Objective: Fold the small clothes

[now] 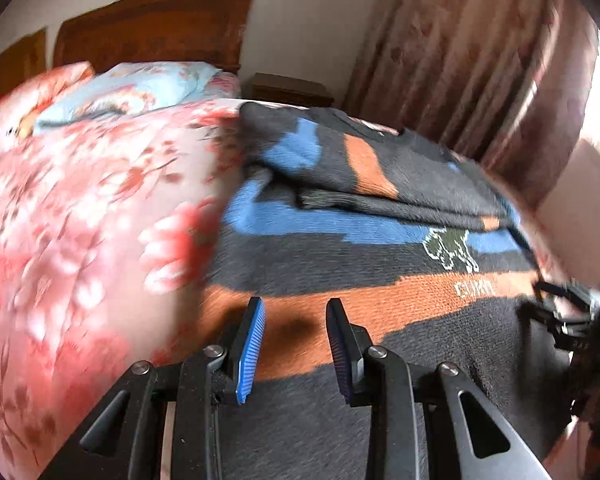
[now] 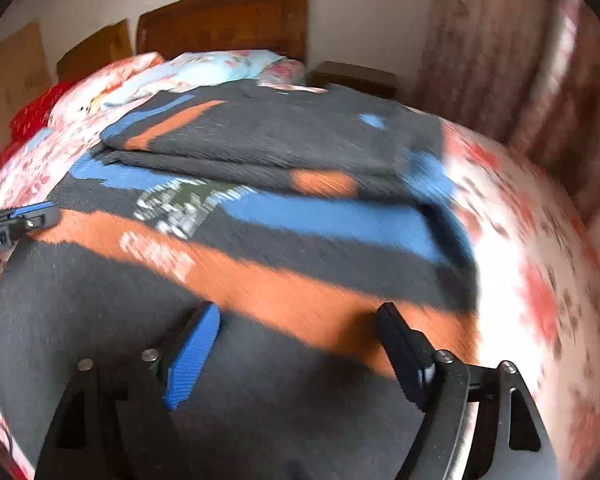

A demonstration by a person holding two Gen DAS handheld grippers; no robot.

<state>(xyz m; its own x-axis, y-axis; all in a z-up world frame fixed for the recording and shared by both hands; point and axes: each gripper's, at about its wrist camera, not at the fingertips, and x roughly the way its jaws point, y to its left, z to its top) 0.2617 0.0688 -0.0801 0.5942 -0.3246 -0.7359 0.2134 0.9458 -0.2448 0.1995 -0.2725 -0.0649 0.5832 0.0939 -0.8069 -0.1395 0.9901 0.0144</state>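
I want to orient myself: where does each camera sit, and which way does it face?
Left wrist: on the left gripper, jaws apart, looking down over the dark grey sweater with blue and orange stripes toward the wooden headboard.
Right wrist: on the right gripper, jaws wide, facing likewise; the left gripper shows at its left edge.
Shared: sweater, headboard, pink floral bedspread.

1. One dark sweater [image 1: 340, 264] with blue and orange stripes lay on the bed [image 1: 80, 200].
2. One light-blue pillow [image 1: 140, 84] lay beyond the sweater.
3. Two grippers were present: left gripper [image 1: 296, 312], right gripper [image 2: 300, 316].
4. One nightstand [image 1: 290, 88] stood beyond the sweater.
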